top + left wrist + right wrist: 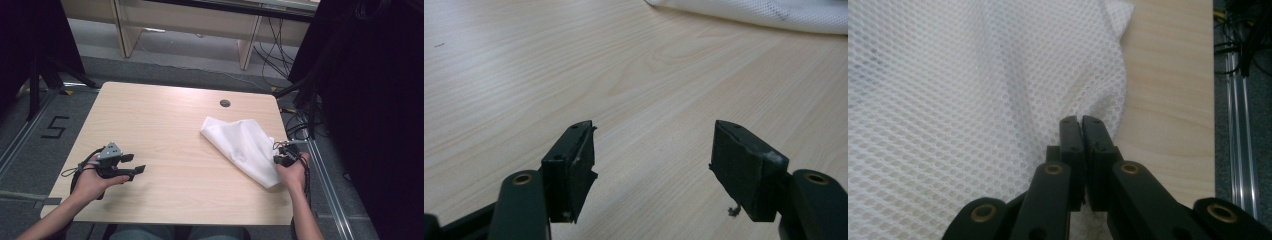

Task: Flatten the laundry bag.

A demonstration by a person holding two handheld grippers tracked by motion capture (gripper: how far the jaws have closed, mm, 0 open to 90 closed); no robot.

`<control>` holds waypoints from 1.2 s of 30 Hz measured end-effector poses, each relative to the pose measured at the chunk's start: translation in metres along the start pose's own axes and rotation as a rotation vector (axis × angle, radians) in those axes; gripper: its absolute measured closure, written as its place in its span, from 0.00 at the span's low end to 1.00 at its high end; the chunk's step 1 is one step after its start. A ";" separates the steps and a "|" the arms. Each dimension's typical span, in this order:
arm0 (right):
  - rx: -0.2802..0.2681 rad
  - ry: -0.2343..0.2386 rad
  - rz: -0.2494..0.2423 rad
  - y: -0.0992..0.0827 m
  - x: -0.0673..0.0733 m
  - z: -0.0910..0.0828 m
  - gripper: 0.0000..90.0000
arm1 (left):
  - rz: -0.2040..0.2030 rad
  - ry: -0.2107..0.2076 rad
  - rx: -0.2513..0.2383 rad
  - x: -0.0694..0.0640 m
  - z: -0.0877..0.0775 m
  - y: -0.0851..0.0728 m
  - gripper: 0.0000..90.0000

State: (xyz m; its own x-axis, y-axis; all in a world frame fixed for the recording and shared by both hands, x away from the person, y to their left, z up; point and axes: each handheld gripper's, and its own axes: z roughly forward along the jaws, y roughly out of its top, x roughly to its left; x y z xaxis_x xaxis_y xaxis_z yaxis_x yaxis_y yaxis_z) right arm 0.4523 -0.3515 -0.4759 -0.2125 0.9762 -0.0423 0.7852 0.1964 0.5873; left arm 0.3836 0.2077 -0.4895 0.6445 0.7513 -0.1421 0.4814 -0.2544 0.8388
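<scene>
The mesh cloth (243, 147) lay on the table (165, 125) toward its right edge, one corner reaching back toward the middle. The right gripper (286, 156) sat at the cloth's near right edge, right against the fabric. The left gripper (131, 163) rested near the front left, well apart from the cloth. A cable port (225, 103) sat behind the cloth.

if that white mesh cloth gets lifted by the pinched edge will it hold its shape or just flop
Probably flop: the white mesh cloth already lies in soft folds on the table, so it should drape from the right gripper, whose jaws are shut on its edge. It looks thin and open-weave, so likely very light. The mesh may snag rather than slip.
</scene>
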 end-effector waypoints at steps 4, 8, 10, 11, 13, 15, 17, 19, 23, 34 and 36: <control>-0.039 -0.014 -0.028 0.004 0.001 -0.009 1.00 | 0.005 -0.006 0.003 0.000 0.000 0.000 0.37; -0.106 -0.025 -0.063 0.011 0.003 -0.019 1.00 | 0.001 -0.005 0.003 0.000 0.000 0.000 0.37; -0.138 -0.020 -0.070 0.015 0.006 -0.025 1.00 | 0.001 0.002 0.006 0.000 0.000 0.000 0.37; -0.150 -0.017 -0.068 0.017 0.009 -0.029 1.00 | 0.000 0.003 0.005 0.000 0.000 0.000 0.37; -0.203 -0.011 -0.102 0.020 0.013 -0.035 1.00 | 0.001 -0.002 0.001 0.000 0.000 0.000 0.38; -0.247 0.015 -0.068 0.023 0.022 -0.042 1.00 | 0.002 -0.002 0.001 0.000 0.000 0.000 0.38; -0.275 0.036 -0.091 0.025 0.029 -0.050 1.00 | 0.000 0.001 0.000 -0.001 0.000 0.000 0.38; -0.308 0.058 -0.123 0.026 0.035 -0.059 1.00 | -0.001 -0.002 0.004 0.000 0.000 0.000 0.38; -0.361 0.130 -0.216 0.023 0.049 -0.071 1.00 | -0.009 0.004 0.004 0.000 0.000 -0.001 0.38; -0.336 0.338 -0.432 0.000 0.091 -0.085 0.99 | -0.008 -0.006 0.003 -0.003 0.002 -0.001 0.39; -0.307 0.370 -0.448 -0.007 0.099 -0.086 0.99 | -0.011 -0.005 0.007 -0.003 0.002 -0.001 0.39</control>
State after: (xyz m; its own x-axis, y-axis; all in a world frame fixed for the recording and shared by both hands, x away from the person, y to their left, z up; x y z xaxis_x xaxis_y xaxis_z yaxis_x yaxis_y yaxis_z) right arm 0.3758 -0.2637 -0.4151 -0.7097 0.6990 -0.0878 0.3839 0.4883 0.7837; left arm 0.3824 0.2048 -0.4904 0.6420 0.7512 -0.1534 0.4924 -0.2506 0.8335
